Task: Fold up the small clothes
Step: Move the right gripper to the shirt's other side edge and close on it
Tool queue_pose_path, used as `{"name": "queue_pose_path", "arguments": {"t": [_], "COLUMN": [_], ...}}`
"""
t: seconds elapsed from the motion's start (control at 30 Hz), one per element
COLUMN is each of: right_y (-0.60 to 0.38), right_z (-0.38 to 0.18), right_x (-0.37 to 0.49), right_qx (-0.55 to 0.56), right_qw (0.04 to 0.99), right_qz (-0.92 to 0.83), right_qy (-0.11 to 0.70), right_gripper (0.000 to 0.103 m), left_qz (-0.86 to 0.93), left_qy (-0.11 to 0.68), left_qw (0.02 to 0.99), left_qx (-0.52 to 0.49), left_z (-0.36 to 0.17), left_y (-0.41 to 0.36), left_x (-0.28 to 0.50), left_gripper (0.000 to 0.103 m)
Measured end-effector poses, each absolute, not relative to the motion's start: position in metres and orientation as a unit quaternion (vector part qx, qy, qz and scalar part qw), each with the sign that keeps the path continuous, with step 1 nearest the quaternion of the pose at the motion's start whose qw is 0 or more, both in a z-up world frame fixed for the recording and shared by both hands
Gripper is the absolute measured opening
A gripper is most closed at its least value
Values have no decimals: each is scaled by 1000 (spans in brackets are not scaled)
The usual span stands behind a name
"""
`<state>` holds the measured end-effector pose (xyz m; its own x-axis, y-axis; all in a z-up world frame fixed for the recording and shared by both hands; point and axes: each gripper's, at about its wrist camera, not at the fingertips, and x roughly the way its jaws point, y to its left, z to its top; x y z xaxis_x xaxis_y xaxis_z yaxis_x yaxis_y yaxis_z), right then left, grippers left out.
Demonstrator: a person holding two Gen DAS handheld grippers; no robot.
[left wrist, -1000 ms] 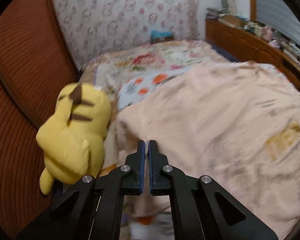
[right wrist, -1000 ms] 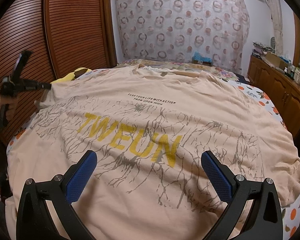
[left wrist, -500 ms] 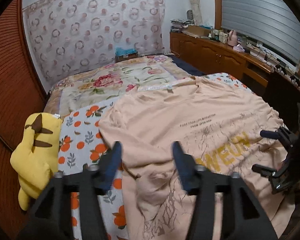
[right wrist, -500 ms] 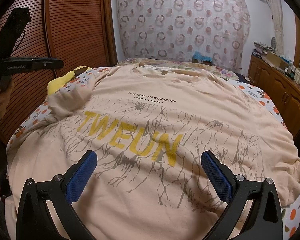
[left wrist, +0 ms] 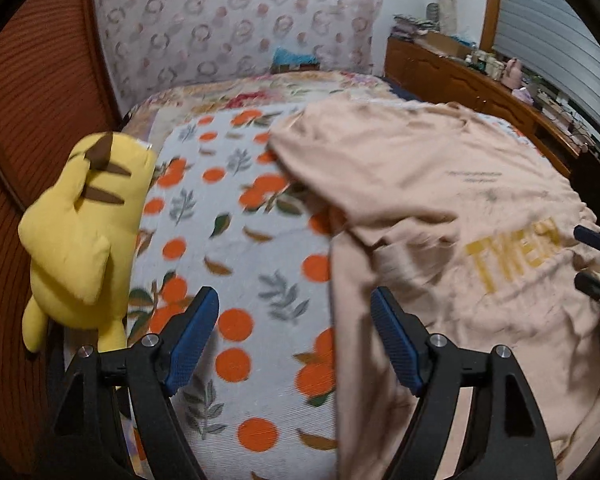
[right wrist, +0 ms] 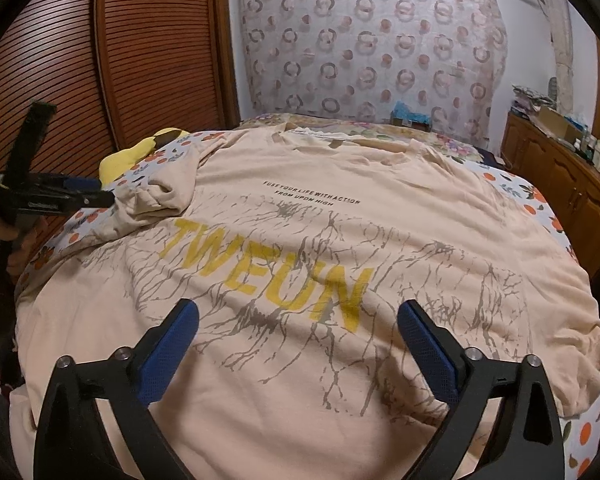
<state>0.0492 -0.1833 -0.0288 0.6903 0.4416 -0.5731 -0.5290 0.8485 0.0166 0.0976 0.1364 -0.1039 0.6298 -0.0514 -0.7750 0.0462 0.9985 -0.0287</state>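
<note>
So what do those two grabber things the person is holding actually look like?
Both look alike. The left gripper and the right gripper each have two black angular plastic fingers, fixed with silver screws and tipped with dimpled blue pads. No cables or sleeves show; white print on the left one is unreadable.

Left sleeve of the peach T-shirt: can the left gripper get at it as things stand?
Probably yes. The left gripper is opening, nothing between its fingers, and the crumpled sleeve lies uncovered just ahead.
</note>
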Motion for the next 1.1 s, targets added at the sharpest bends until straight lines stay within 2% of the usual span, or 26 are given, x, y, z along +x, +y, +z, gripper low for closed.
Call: {"name": "queue_pose_path", "arguments": {"t": [0.27,0.4,0.57,0.87,1.1], "right_y": [-170,-149,-111,-24,17], "right_z": [-12,17,34,5,-14], "right_x": [58,67,91,144,166], "right_qx": [-93,-117,-133,-168,-216], "right_qw": [899,896,880,825,809], "right_qz": [310,339,384,442,435], "right_qy": [296,261,246,311,332], "right_gripper": [63,61,61,40,38], "left_qz": [-24,-10,-6,-6,-6], "left_qy": [432,436,439,439,439], "left_qw": [901,900,898,899,898], "left_qx": [-3,-9,-10,-10,-10], "left_z": [-117,-121,-122,-122,-122], "left_y": [139,143,144,143,144], "left_x": [95,99,100,99,100], "left_gripper": [82,103,103,103,103]}}
